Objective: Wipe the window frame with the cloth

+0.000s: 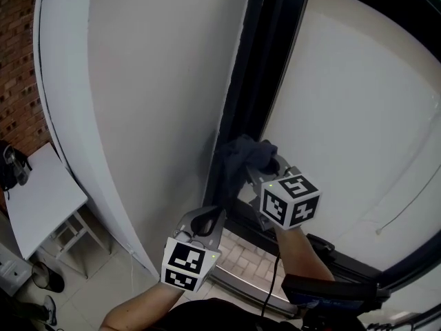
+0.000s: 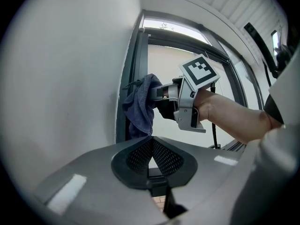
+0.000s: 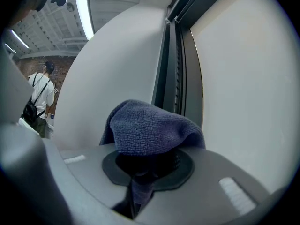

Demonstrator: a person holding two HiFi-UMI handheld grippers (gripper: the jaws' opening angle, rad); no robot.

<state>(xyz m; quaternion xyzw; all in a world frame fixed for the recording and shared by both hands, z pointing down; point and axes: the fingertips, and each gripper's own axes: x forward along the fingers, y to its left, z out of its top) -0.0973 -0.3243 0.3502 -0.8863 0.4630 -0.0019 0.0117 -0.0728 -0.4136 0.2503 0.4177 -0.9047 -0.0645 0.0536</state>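
Observation:
A dark blue cloth is bunched against the dark vertical window frame, low down near its foot. My right gripper is shut on the cloth and presses it at the frame. In the right gripper view the cloth drapes over the jaws and hides the pads, with the frame right behind. My left gripper hangs lower and to the left, beside the white wall, shut and holding nothing. In the left gripper view its pads meet at the tip, and the cloth and right gripper show ahead.
A white curved wall lies left of the frame and a pale glass pane to its right. The bottom track runs along the sill. A white table stands lower left. A person with a backpack stands far off.

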